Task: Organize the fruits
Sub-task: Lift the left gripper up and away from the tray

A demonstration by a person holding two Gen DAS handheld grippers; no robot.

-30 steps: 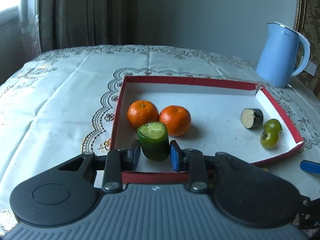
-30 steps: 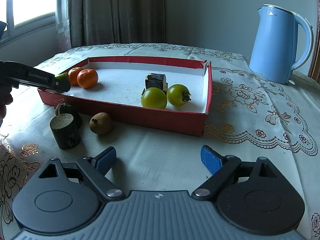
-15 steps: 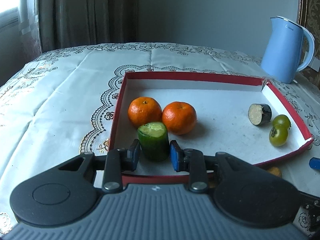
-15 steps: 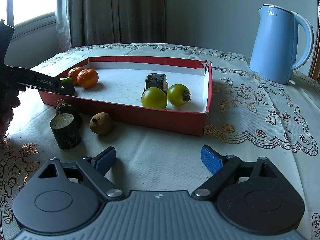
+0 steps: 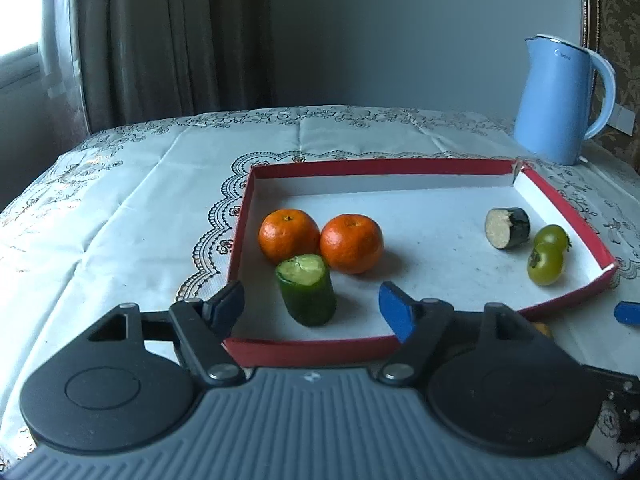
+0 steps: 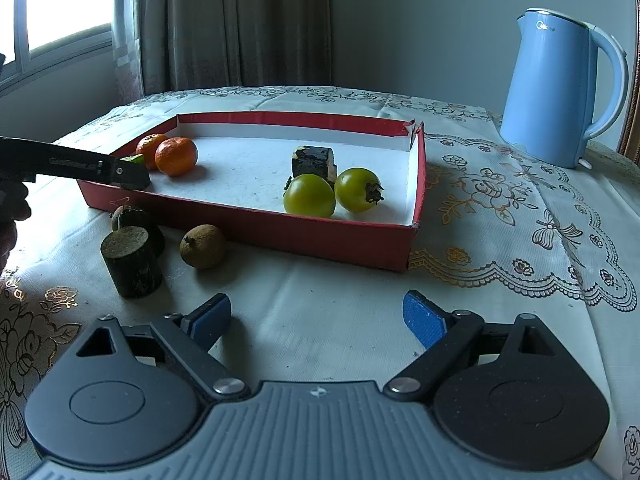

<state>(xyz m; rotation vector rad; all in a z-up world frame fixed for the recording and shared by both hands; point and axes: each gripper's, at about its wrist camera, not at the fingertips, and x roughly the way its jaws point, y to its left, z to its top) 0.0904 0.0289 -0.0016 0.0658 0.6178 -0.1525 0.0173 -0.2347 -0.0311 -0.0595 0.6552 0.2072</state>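
Note:
A red tray (image 5: 304, 346) (image 6: 280, 236) holds two oranges (image 5: 289, 234) (image 6: 176, 156), a green cucumber piece (image 5: 307, 290), a dark cut piece (image 5: 507, 227) (image 6: 313, 161) and two green tomatoes (image 5: 545, 263) (image 6: 309, 195). My left gripper (image 5: 312, 310) is open, its fingers on either side of the cucumber piece, which stands free in the tray. My right gripper (image 6: 318, 318) is open and empty above the tablecloth in front of the tray. A dark cylinder piece (image 6: 132, 262), another dark piece (image 6: 130, 216) and a brown fruit (image 6: 202, 246) lie outside the tray.
A blue kettle (image 5: 560, 100) (image 6: 560, 88) stands at the back right on the lace tablecloth (image 5: 120, 216). Curtains and a window are at the back left. The left gripper's finger (image 6: 120, 172) shows over the tray's left corner in the right wrist view.
My left gripper opened and let go of the cucumber piece, which now stands in the tray by the oranges. The right gripper has not moved.

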